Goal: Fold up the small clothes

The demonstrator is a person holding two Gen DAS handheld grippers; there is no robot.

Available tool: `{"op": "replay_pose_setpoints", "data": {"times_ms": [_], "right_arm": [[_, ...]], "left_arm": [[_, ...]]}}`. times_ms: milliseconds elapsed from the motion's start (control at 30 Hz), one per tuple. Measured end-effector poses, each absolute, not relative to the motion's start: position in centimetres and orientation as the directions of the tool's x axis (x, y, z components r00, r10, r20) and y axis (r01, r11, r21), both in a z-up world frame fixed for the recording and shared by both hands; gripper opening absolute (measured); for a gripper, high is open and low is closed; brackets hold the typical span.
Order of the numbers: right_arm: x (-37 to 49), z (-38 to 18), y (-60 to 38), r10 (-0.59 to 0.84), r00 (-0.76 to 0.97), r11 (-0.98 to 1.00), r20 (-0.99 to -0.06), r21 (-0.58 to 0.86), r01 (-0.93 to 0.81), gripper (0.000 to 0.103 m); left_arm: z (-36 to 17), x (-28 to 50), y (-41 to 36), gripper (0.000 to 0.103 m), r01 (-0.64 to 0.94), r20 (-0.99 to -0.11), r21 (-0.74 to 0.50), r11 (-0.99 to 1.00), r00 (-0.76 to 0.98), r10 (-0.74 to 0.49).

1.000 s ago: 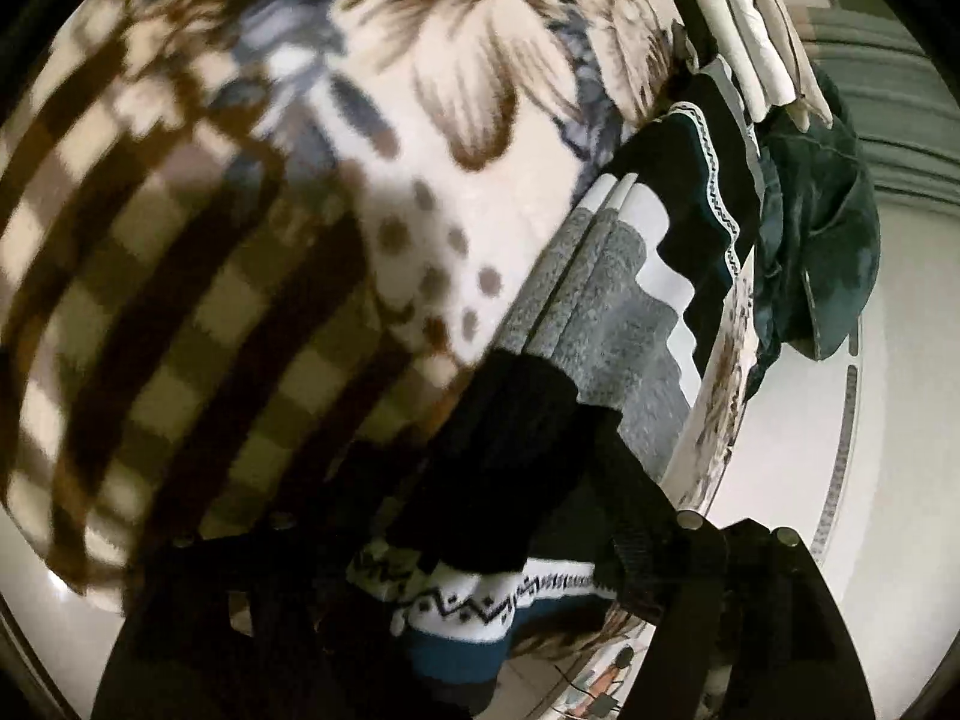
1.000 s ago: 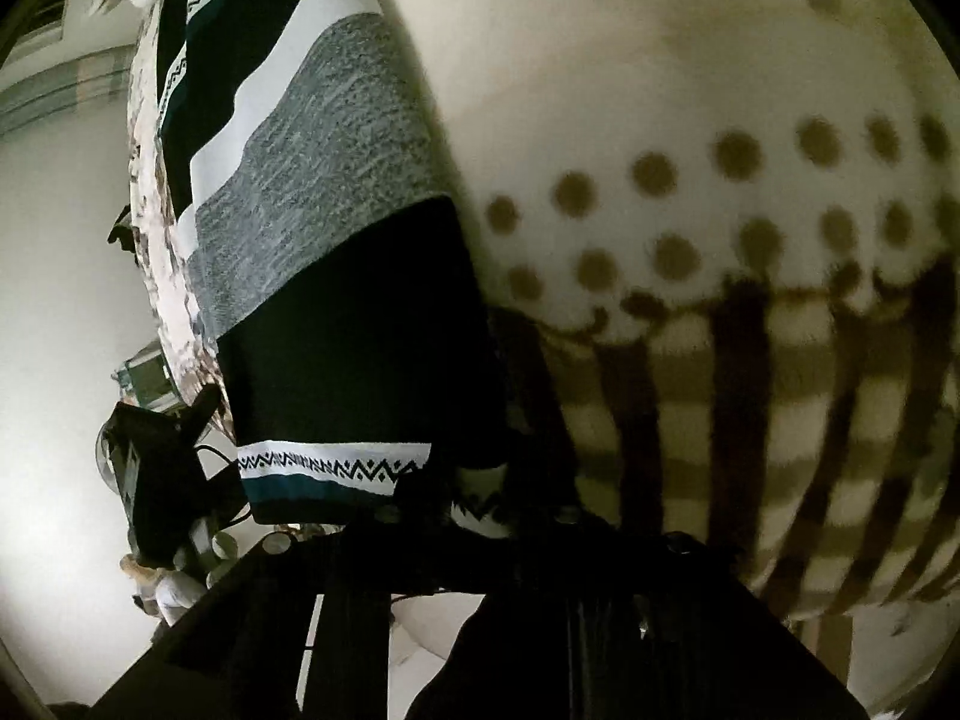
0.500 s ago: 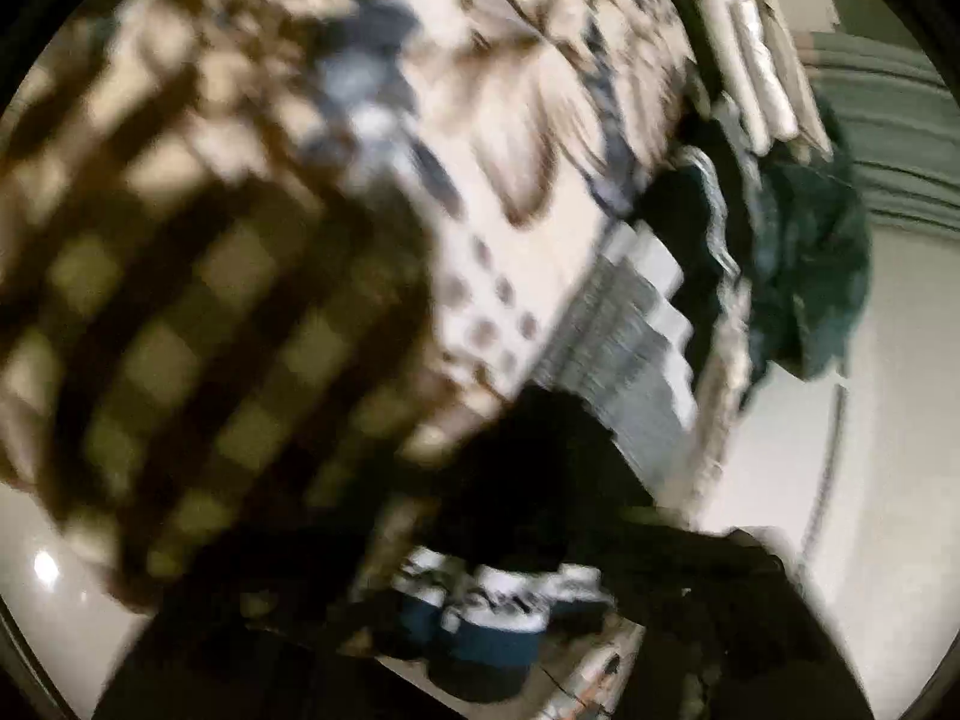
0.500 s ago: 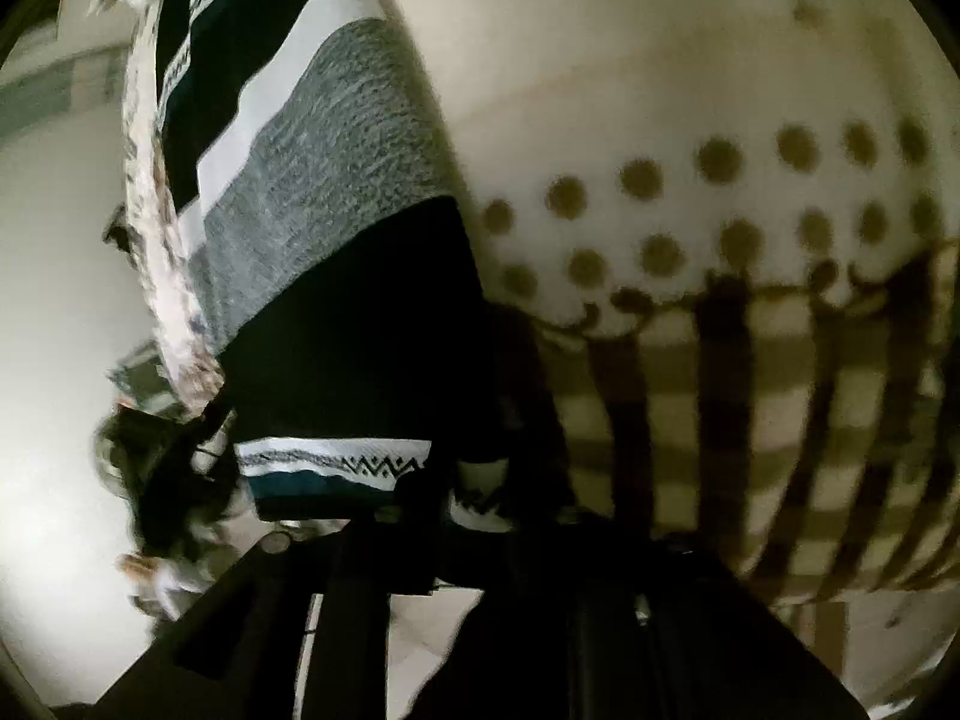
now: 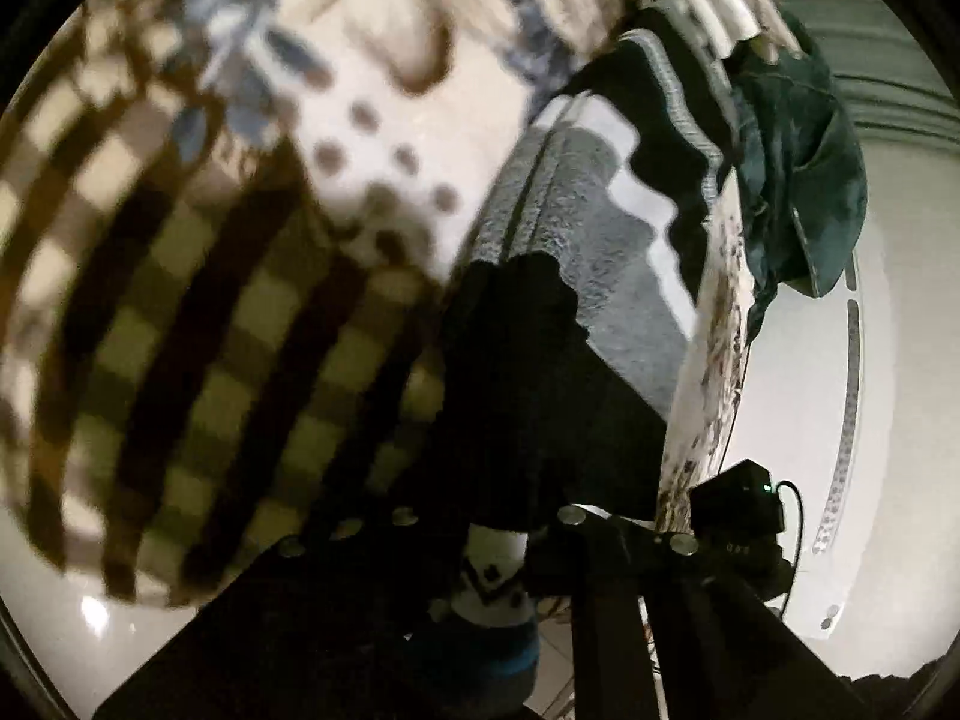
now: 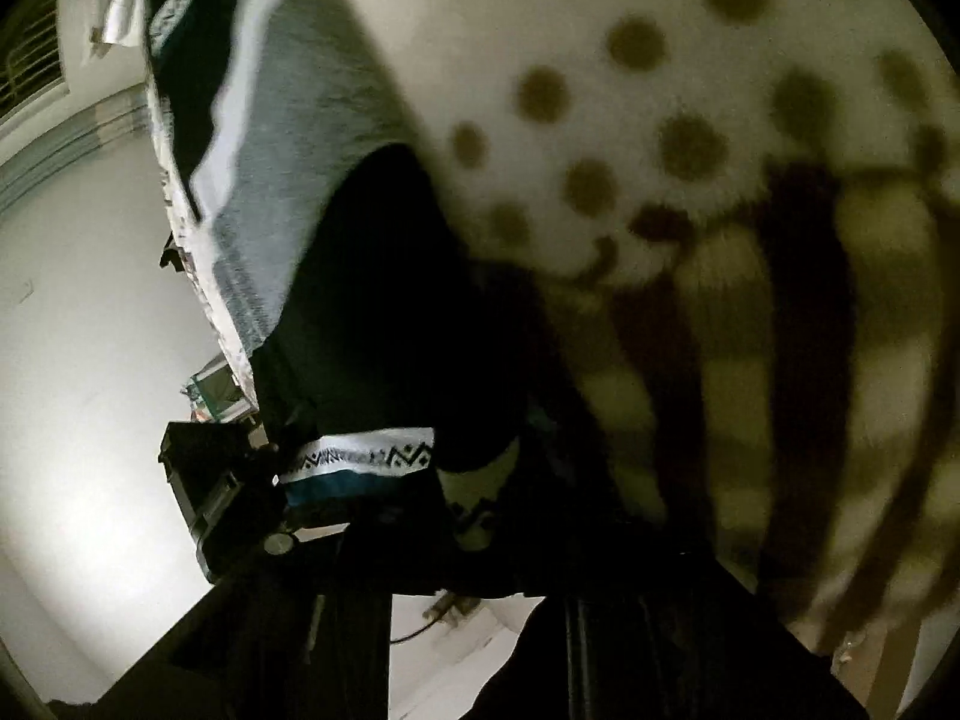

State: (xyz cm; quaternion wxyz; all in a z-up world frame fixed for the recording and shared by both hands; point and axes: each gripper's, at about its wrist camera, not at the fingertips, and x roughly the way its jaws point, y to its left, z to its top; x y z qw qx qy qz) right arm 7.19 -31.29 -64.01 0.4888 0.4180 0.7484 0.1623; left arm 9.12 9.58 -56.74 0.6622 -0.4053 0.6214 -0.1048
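Now both grippers, left [image 5: 498,588] and right [image 6: 474,510], snap their jaws closed on the hem of the sweater [image 5: 576,252] at the bed's [image 5: 198,312] near edge: ready to lift and fold.

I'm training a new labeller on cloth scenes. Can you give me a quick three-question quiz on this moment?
1. True or false: the dark green garment lies flat in the middle of the patterned blanket.
2. On the striped sweater, which band directly borders the wide black band on the side away from the hem? A) teal B) grey C) red
3. Which part of the sweater sits between the fingers of the left gripper?

Key:
1. False. It hangs over the blanket's edge.
2. B.
3. The white hem with the zigzag pattern.
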Motion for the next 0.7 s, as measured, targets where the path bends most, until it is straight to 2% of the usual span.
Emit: {"op": "replay_pose_setpoints", "data": {"times_ms": [100,267,500,700], "right_arm": [[7.5,-60.9,-31.7,0.778,-0.132,0.601,-0.614,0.668,0.44,0.012],[10.9,-54.4,-32.3,0.767,-0.034,0.608,-0.641,0.709,0.358,0.012],[23.8,-47.3,-33.0,0.719,0.124,0.653,-0.683,0.726,0.215,0.012],[38.1,-47.5,-32.3,0.641,0.223,0.703,-0.734,0.679,0.214,0.011]], "left_arm": [[-54.3,8.7,9.2,0.01,-0.332,-0.736,-0.675,0.659,0.233,-0.636],[-49.7,12.1,8.8,0.01,-0.291,-0.683,-0.731,0.618,0.314,-0.66],[-47.4,24.8,10.1,0.01,-0.251,-0.584,-0.811,0.529,0.405,-0.703],[-48.7,38.8,9.8,0.01,-0.227,-0.557,-0.829,0.511,0.421,-0.716]]}}
